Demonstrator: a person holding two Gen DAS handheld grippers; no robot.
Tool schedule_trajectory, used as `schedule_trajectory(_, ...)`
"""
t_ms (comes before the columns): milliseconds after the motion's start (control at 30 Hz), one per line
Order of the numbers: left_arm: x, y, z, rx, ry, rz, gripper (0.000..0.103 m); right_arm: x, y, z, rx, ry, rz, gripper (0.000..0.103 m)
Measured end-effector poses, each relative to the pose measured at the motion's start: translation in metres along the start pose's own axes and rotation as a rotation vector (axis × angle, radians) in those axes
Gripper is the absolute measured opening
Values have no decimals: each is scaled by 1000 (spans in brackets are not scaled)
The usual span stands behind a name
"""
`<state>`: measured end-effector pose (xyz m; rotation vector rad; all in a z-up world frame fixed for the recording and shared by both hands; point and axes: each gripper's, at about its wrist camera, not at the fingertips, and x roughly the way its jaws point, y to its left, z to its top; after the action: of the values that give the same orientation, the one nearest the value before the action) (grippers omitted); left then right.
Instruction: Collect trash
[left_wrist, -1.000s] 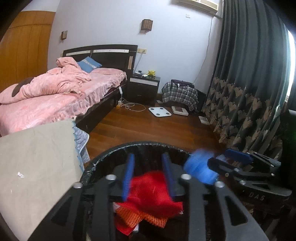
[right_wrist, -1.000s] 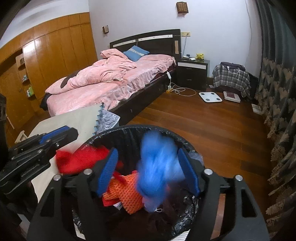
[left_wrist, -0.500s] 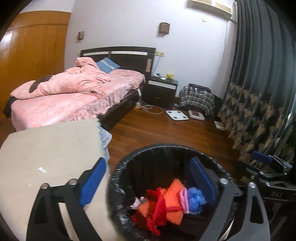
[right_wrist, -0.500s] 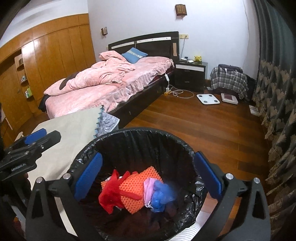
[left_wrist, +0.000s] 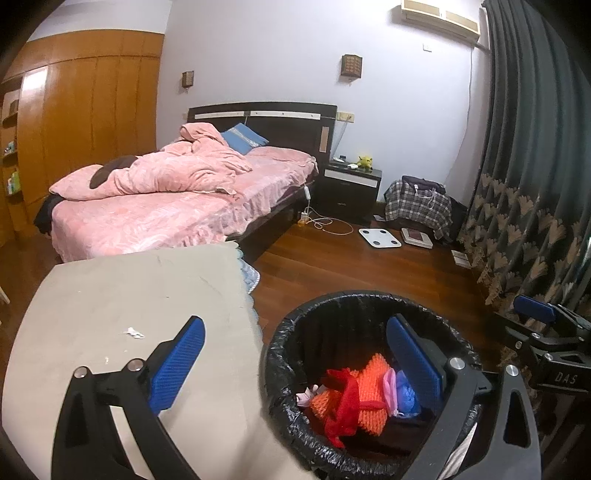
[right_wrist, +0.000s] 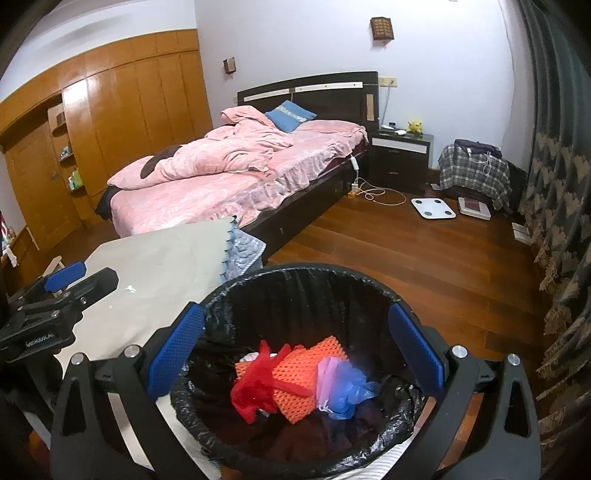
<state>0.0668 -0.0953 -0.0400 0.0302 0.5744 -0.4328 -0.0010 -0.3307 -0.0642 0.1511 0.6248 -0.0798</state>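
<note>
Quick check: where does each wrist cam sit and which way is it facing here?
Left wrist: on the left hand-held gripper, open, over the beige table edge and bin; right hand-held gripper shows at right.
Right wrist: on the right hand-held gripper, open, above the bin; left one at left.
Shared: bin with trash, bed.
</note>
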Motion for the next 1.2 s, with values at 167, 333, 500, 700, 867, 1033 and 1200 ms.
schedule_trajectory(167,-13,1,0,8,-9,7,97,-8,7,6,-4,-8,23,98)
schedule_trajectory(333,-25,-3,1,40,-22,34,97,-18,15,13,-19,-18,41,98)
schedule_trajectory(500,-35,-3,3,35,-34,38,97,-26,22,15,-40,-31,48,98)
schedule_trajectory(700,-43,-3,4,30,-48,45,97,-30,27,16,-46,-33,52,98)
schedule_trajectory(867,-48,-3,4,32,-56,55,97,-33,30,17,-52,-39,56,98)
schedule_trajectory(1033,-51,-3,4,33,-59,58,97,-34,33,18,-54,-43,59,98)
schedule_trajectory(1200,-54,-3,5,33,-64,64,97,-34,34,18,-53,-42,63,98)
